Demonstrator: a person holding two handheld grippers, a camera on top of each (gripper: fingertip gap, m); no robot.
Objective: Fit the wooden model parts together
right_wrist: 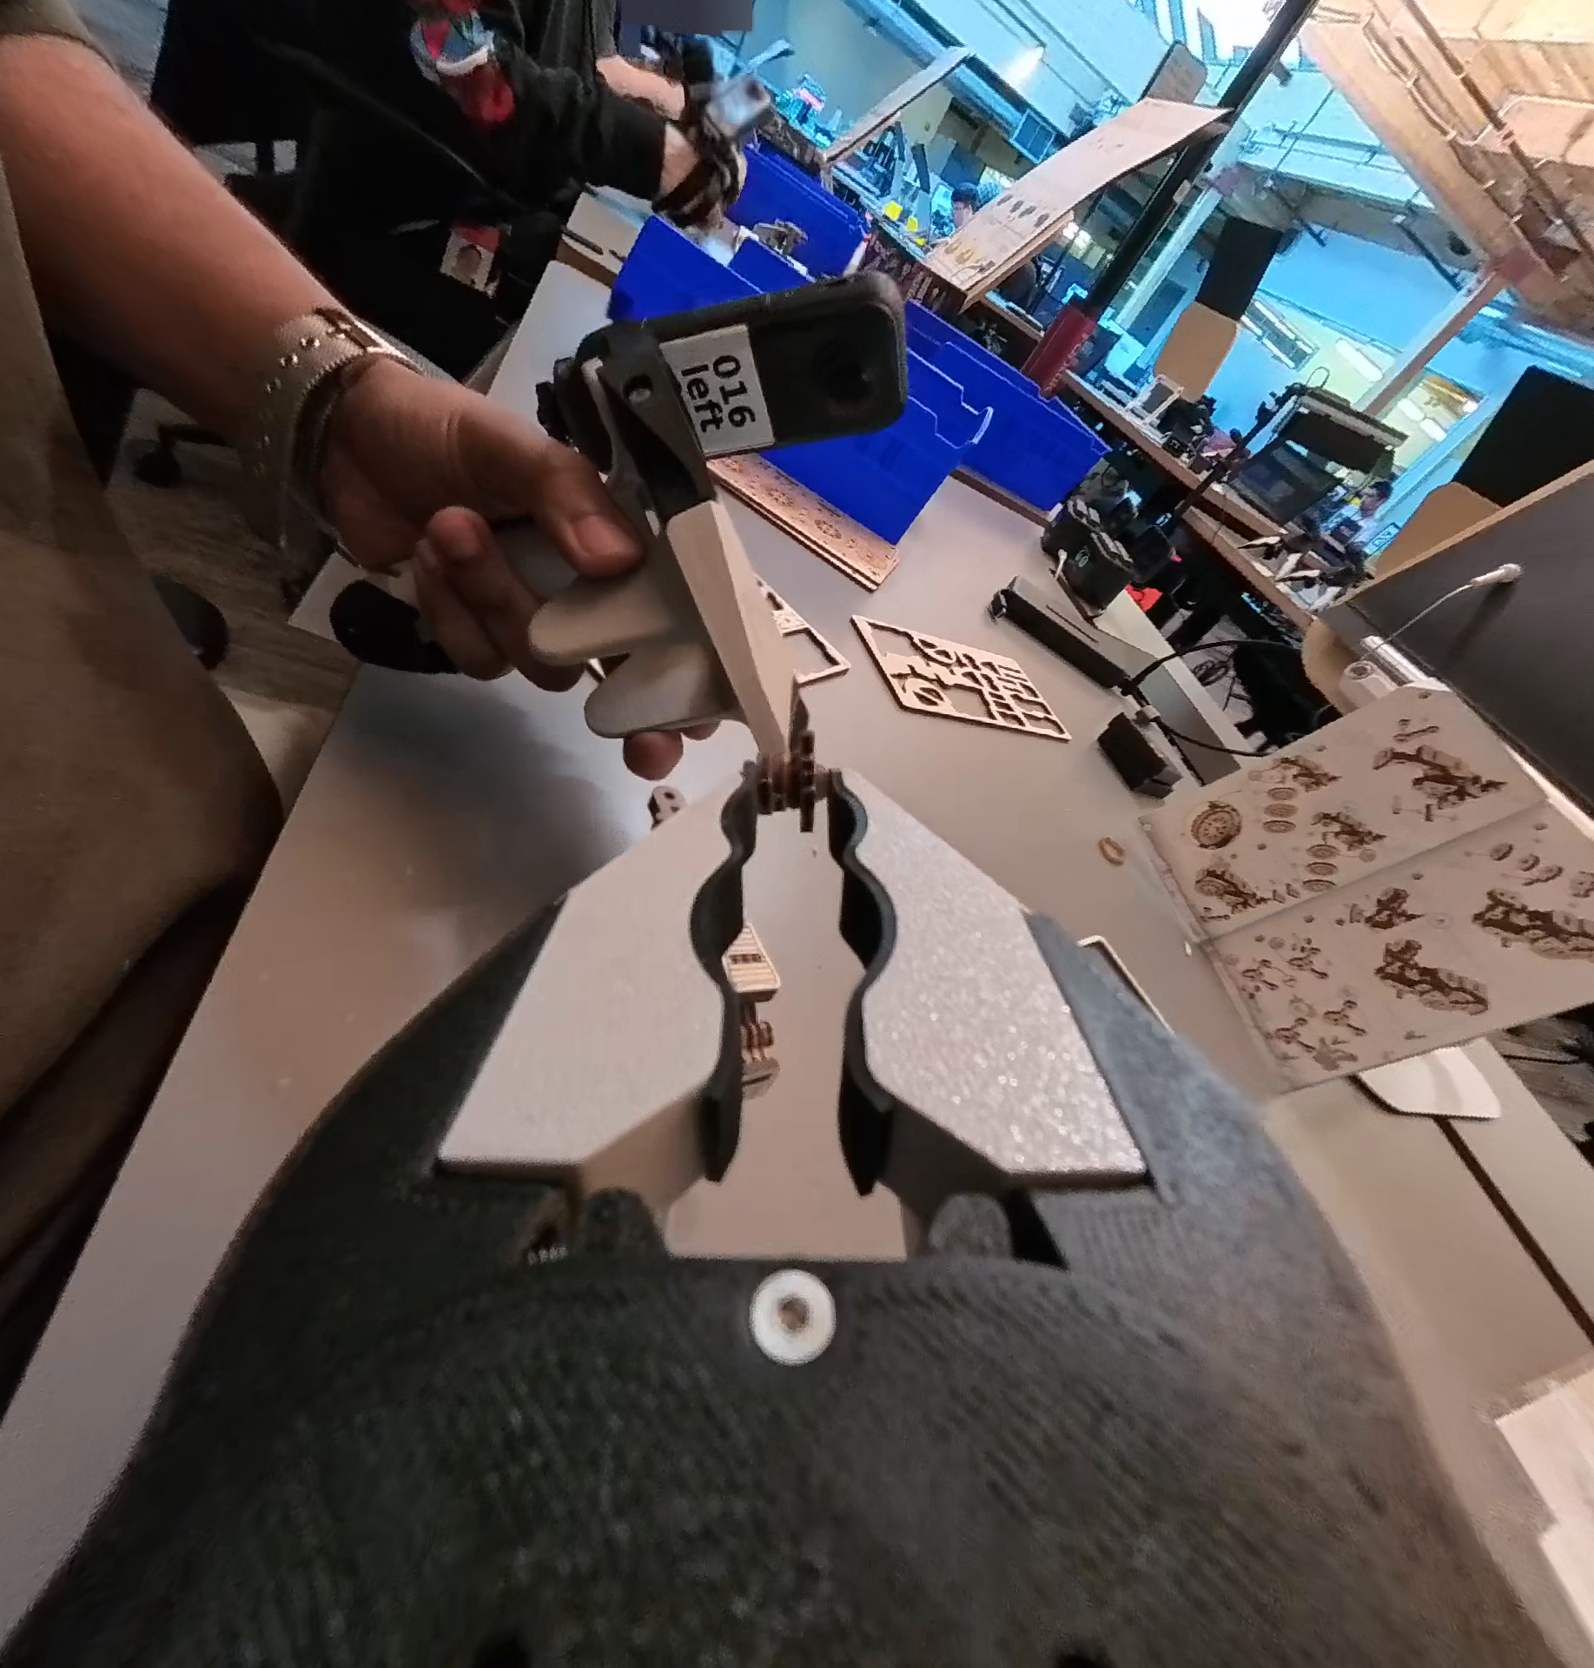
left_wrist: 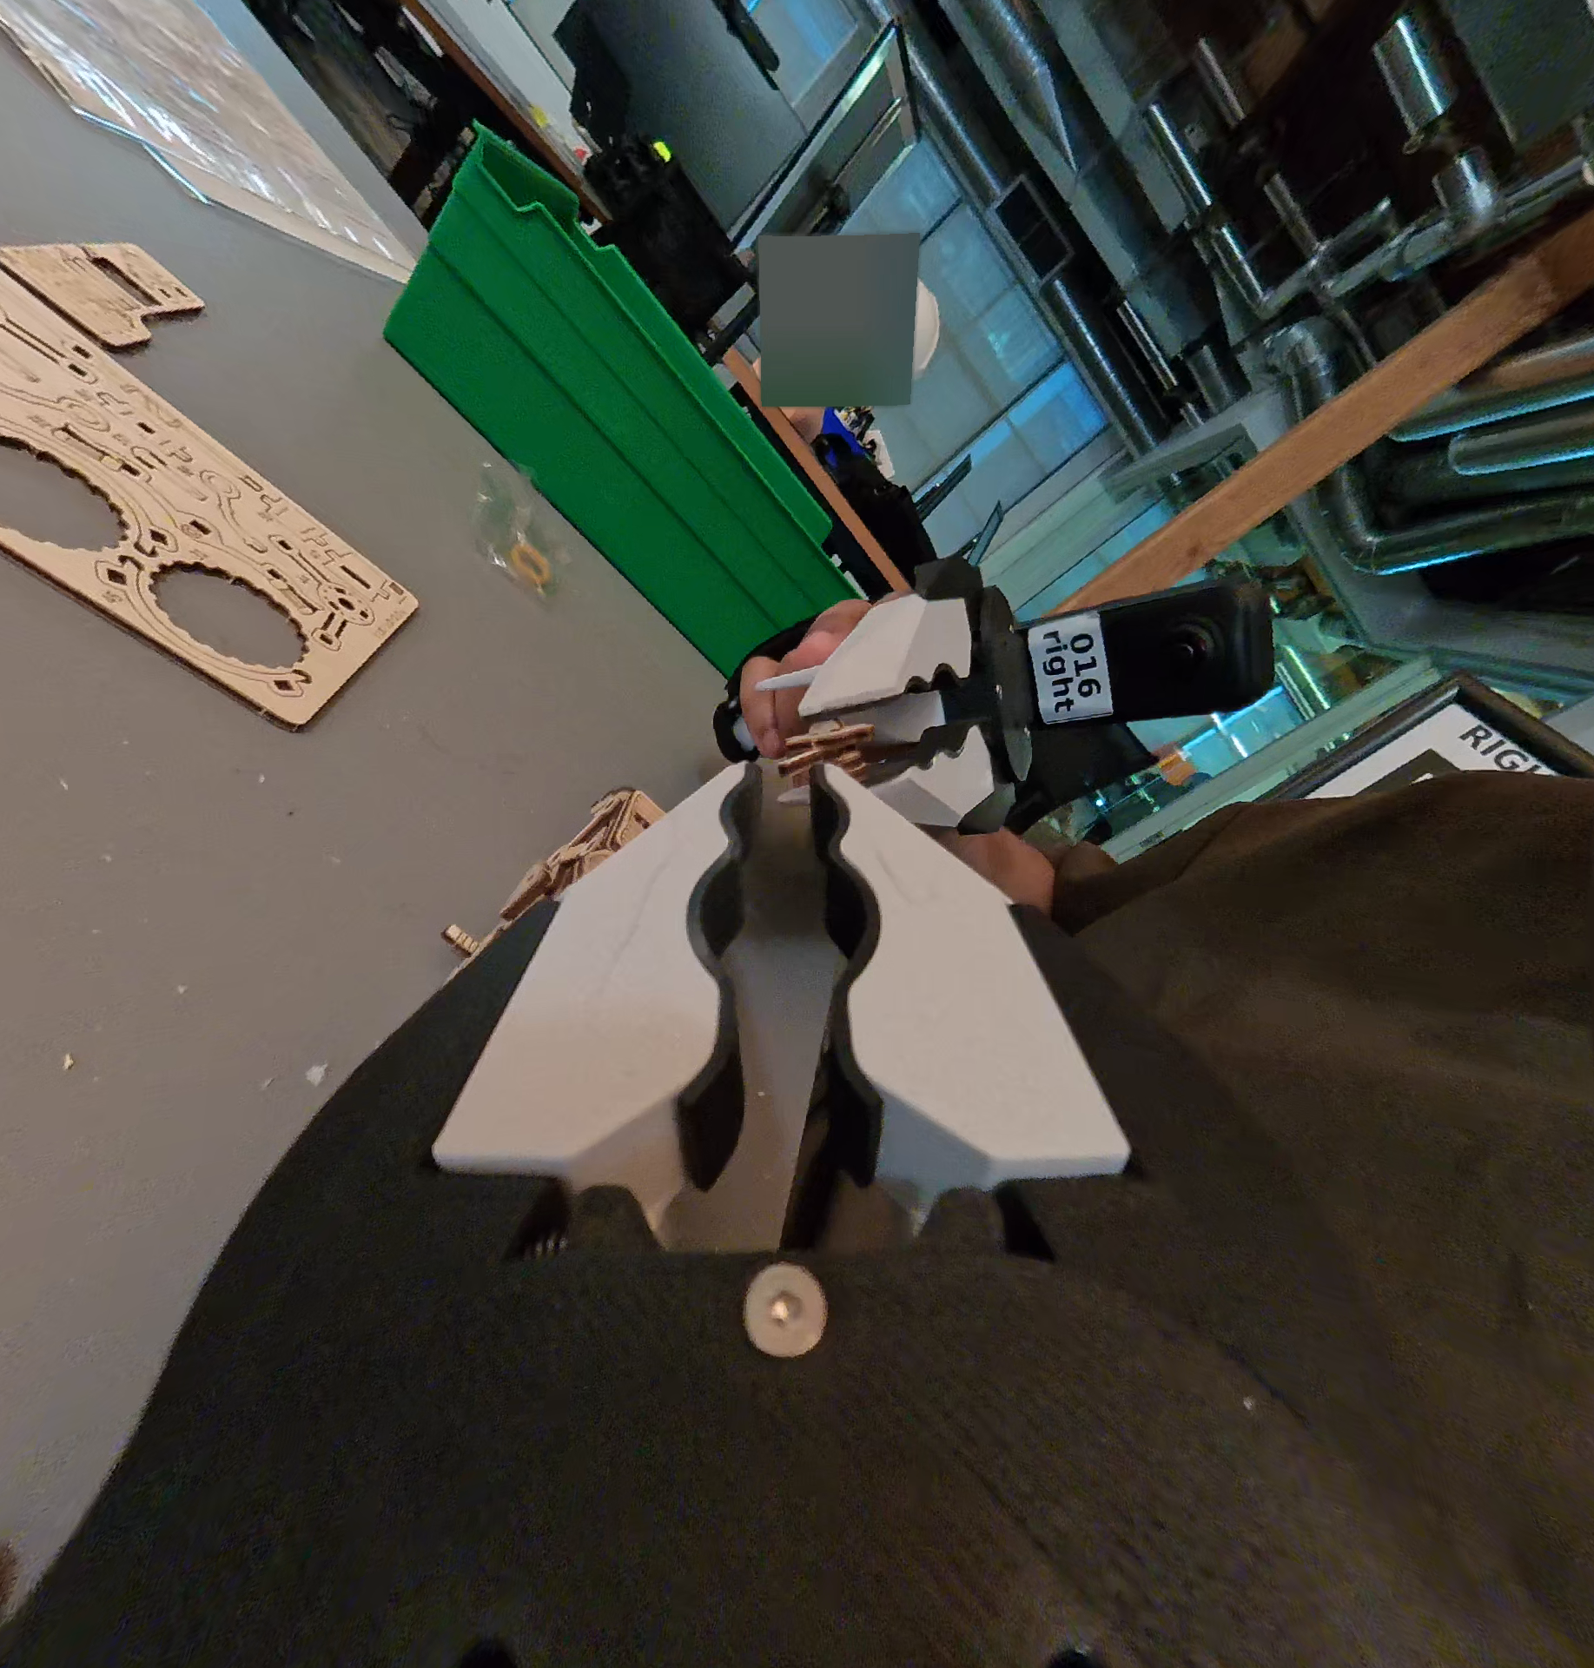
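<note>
Both grippers meet above the grey table. My right gripper is shut on a small stack of wooden model parts. In the left wrist view the right gripper holds this stack just beyond my left fingertips. My left gripper has its jaws nearly together; from the right wrist view the left gripper pinches a small dark wooden part pressed against the stack. A partly built wooden model lies on the table below, also visible between my right fingers.
Punched-out wooden sheets lie on the table. A green bin and a small bag of parts stand beyond. Blue bins, an instruction sheet and a black box are to the right. Another person works behind. The tips of both grippers are at nearly the same place.
</note>
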